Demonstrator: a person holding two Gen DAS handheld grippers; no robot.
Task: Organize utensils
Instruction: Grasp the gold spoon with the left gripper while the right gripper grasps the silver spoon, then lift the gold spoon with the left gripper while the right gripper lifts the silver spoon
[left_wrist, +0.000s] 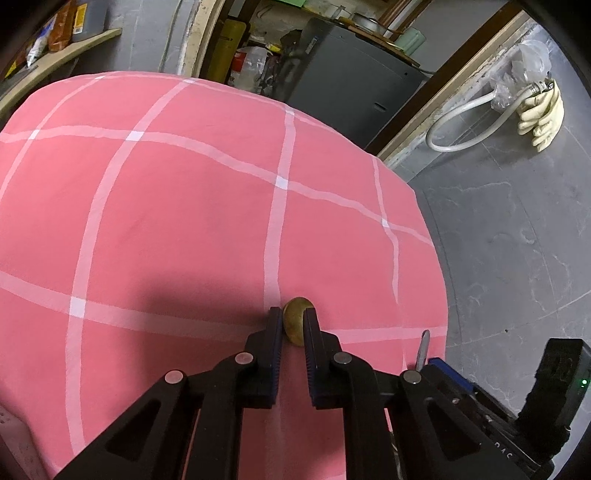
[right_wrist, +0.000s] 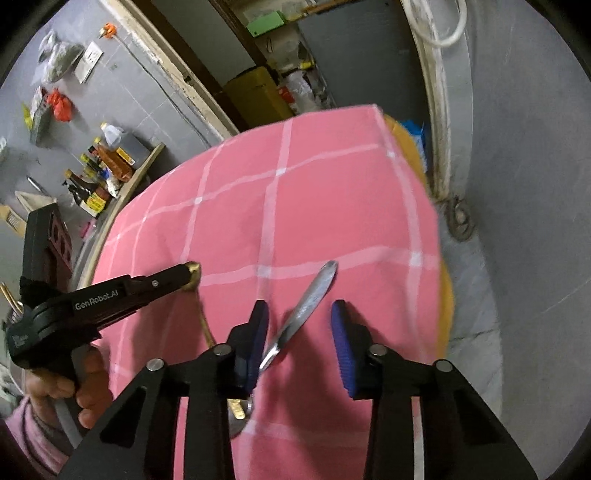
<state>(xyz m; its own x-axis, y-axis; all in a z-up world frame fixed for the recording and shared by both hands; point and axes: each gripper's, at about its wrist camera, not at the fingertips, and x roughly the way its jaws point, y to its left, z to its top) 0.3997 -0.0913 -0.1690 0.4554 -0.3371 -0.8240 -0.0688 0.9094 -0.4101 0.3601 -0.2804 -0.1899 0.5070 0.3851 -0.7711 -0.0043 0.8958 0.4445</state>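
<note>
Pink tablecloth (left_wrist: 177, 221), white grid lines; gold spoon (left_wrist: 297, 325); silver spoon (right_wrist: 308, 304); blue jaw pads; grey floor (left_wrist: 517, 258).

Pink checked cloth (left_wrist: 184, 206) covers table. Grey marbled floor (left_wrist: 517, 258). Grey cabinet (left_wrist: 354, 85) behind. Shelf (right_wrist: 140, 170) with bottles (right_wrist: 107, 162), possibly sauces. White hose (left_wrist: 461, 122).

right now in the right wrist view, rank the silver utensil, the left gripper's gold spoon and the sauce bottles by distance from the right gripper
1. Silver utensil, lying between the right gripper fingers.
2. Gold spoon, left, clamped in the left gripper.
3. Sauce bottles, far left on the shelf.
</note>
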